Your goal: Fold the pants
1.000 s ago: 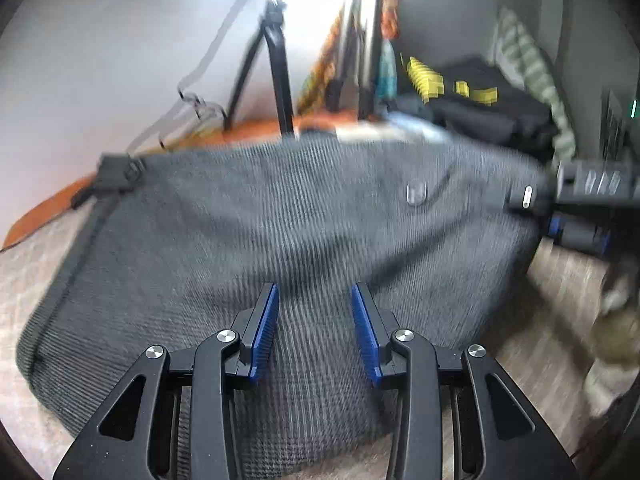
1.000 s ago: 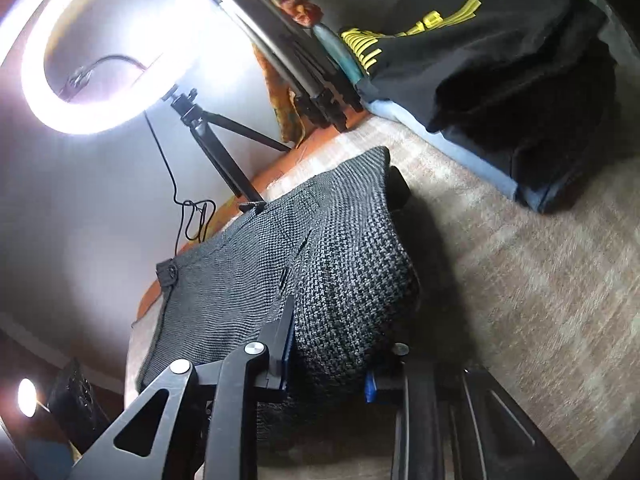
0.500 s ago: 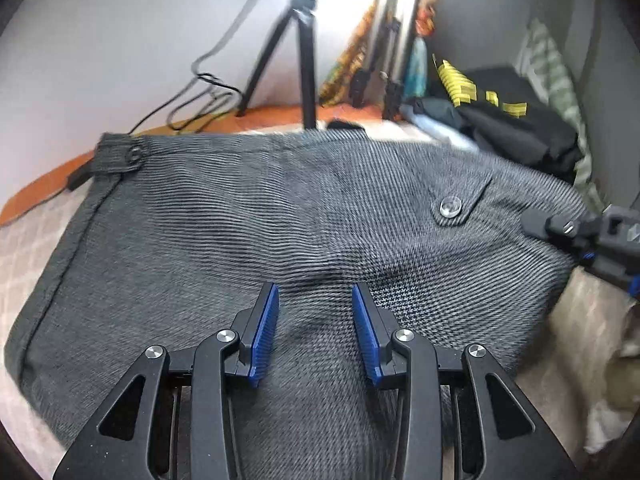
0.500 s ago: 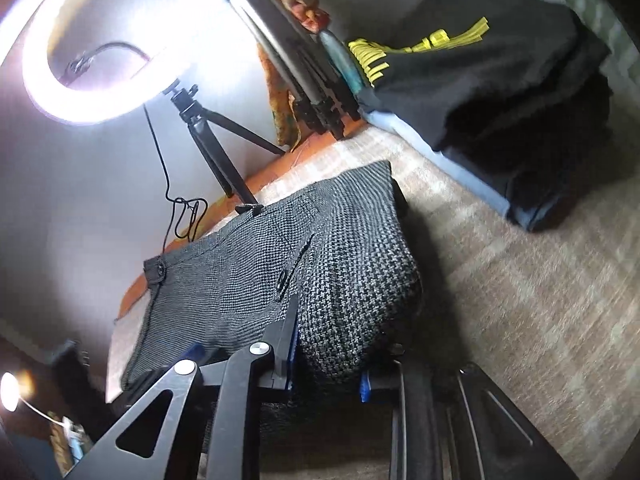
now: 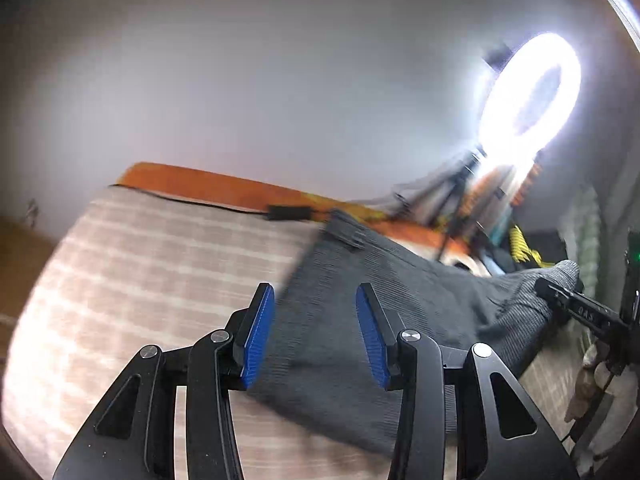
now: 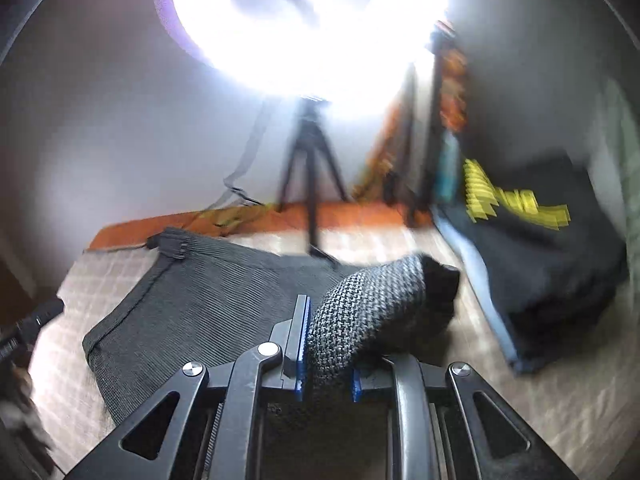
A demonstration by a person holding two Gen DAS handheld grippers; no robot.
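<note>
The dark grey woven pants (image 5: pixel 384 320) lie folded on the beige checked bed cover (image 5: pixel 160 280). My left gripper (image 5: pixel 316 336) is open and empty, hovering over the pants' left edge. My right gripper (image 6: pixel 326 350) is shut on a bunched corner of the pants (image 6: pixel 360 312) and holds it lifted off the cover. The right gripper also shows at the right edge of the left wrist view (image 5: pixel 580 308), pinching the raised fabric. The rest of the pants (image 6: pixel 208 300) lies flat to the left in the right wrist view.
A bright ring light (image 6: pixel 304 20) on a black tripod (image 6: pixel 312 168) stands at the bed's far edge. A pile of black clothes with yellow print (image 6: pixel 532 248) lies on the right. An orange strip (image 5: pixel 224 188) runs along the wall.
My left gripper has swung left and tilted up, so it is over the pants' left edge instead of their middle. My right gripper turned toward the ring light, still gripping the fabric corner.
</note>
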